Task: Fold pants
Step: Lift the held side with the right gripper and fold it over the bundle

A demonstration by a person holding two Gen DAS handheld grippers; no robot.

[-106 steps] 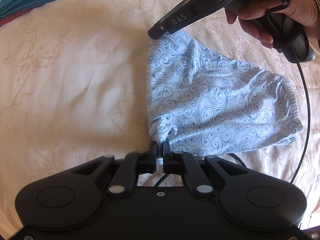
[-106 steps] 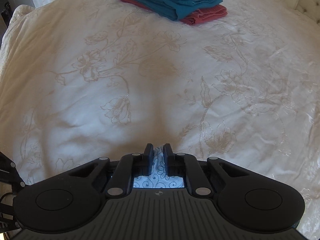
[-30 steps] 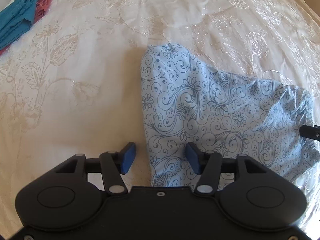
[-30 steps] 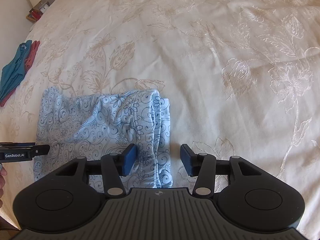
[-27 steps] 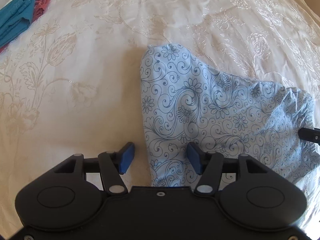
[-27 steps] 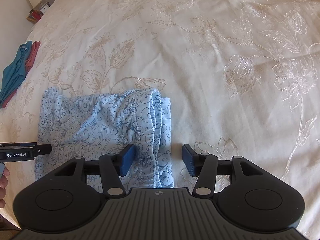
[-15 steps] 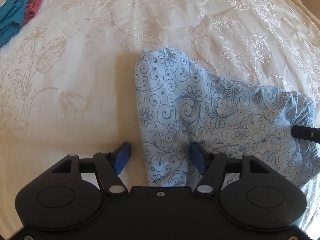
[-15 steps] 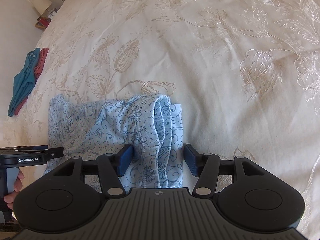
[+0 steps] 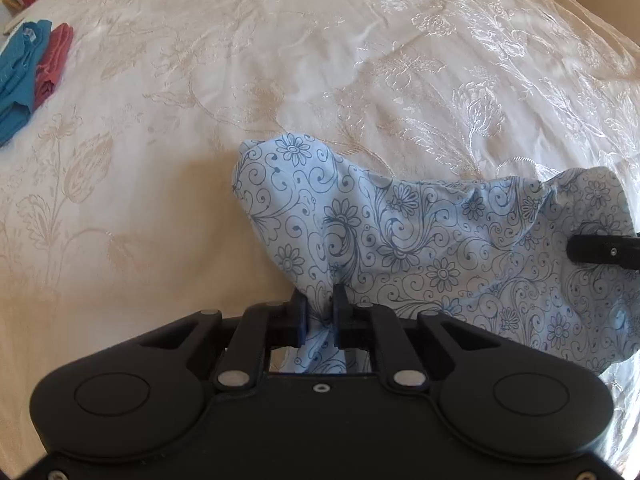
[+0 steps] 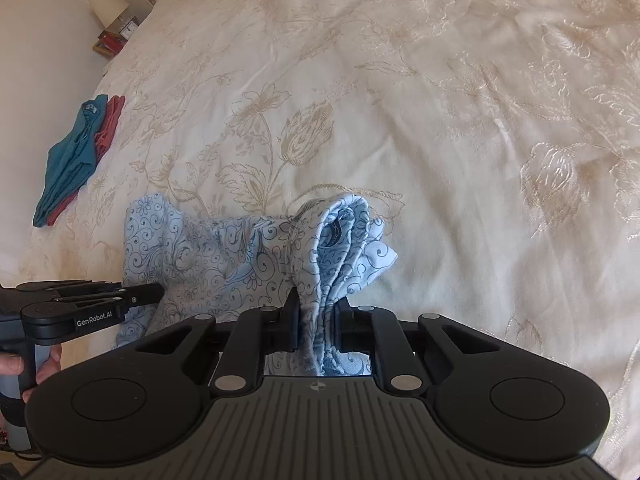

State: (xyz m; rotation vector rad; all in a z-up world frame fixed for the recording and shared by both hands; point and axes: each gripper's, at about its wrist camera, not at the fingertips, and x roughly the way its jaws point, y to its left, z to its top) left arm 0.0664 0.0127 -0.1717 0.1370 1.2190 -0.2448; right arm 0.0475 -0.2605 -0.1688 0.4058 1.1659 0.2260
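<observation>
On the bedspread (image 9: 168, 208), toward 5 o'clock in the left wrist view, the pants (image 9: 420, 248) lie partly folded into a compact, still rumpled bundle. The left gripper (image 9: 320, 312) and right gripper (image 10: 318, 320) have just been closing, and each now pinches a gathered near edge of the cloth. Judged from this, at least one further fold and a smoothing remain; folded clothes (image 10: 76, 160) rest at 9 o'clock in the right wrist view.

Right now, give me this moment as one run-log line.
left gripper: just closed, shut on pants | right gripper: just closed, shut on pants | surface: bedspread
</observation>
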